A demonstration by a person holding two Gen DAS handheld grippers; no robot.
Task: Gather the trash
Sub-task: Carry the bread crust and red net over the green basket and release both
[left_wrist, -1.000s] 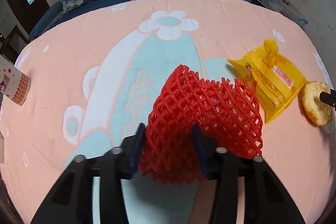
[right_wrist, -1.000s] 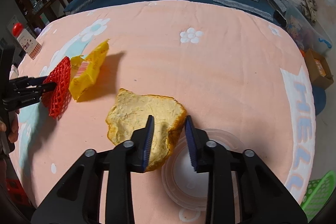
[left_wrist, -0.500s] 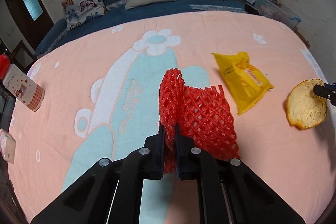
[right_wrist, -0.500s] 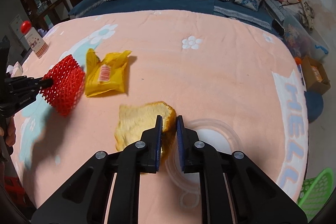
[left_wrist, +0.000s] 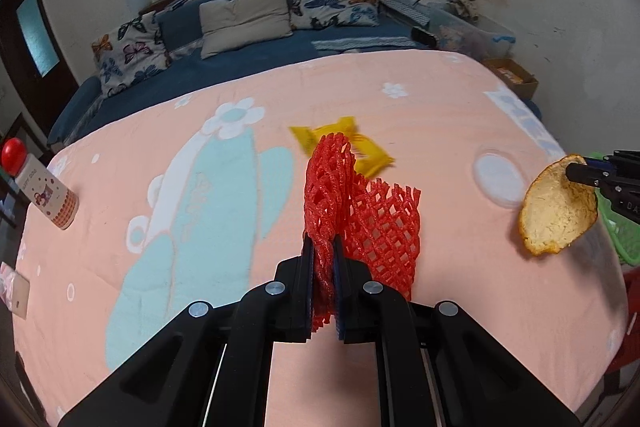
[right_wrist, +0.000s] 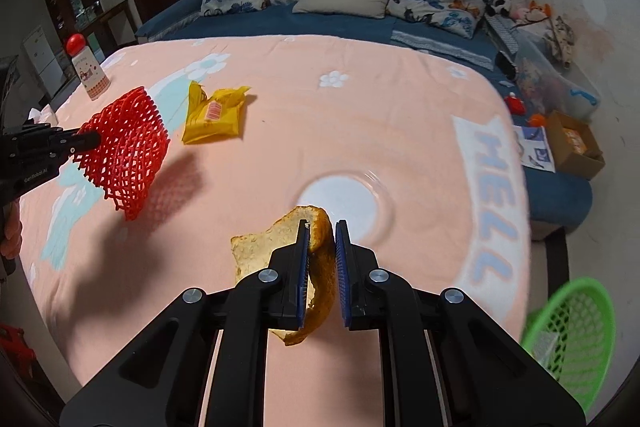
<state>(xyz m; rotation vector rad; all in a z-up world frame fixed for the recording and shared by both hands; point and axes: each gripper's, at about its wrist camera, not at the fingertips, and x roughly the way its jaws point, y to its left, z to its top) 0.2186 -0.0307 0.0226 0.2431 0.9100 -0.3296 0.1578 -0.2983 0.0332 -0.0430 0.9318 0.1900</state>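
My left gripper (left_wrist: 322, 251) is shut on a red foam net (left_wrist: 360, 211), which hangs in the air above the pink blanket (left_wrist: 240, 307). The same net (right_wrist: 126, 143) and left gripper (right_wrist: 94, 138) show at the left of the right wrist view. My right gripper (right_wrist: 322, 231) is shut on a bread slice (right_wrist: 264, 249), lifted off the blanket; in the left wrist view that slice (left_wrist: 556, 207) floats at the right, pinched by the right gripper (left_wrist: 570, 171). A yellow wrapper (right_wrist: 214, 115) lies flat on the blanket, partly behind the net (left_wrist: 368, 157).
A clear plastic lid (right_wrist: 344, 203) lies on the blanket beyond the bread. A green basket (right_wrist: 572, 331) stands off the bed's lower right corner. A red-capped bottle (right_wrist: 90, 71) stands at the far left edge. A blue sofa (right_wrist: 340, 11) with cushions lines the back.
Both grippers closed, the left on the net and the right on the bread, then lifted them off the blanket and drew back. The wrapper stayed put.
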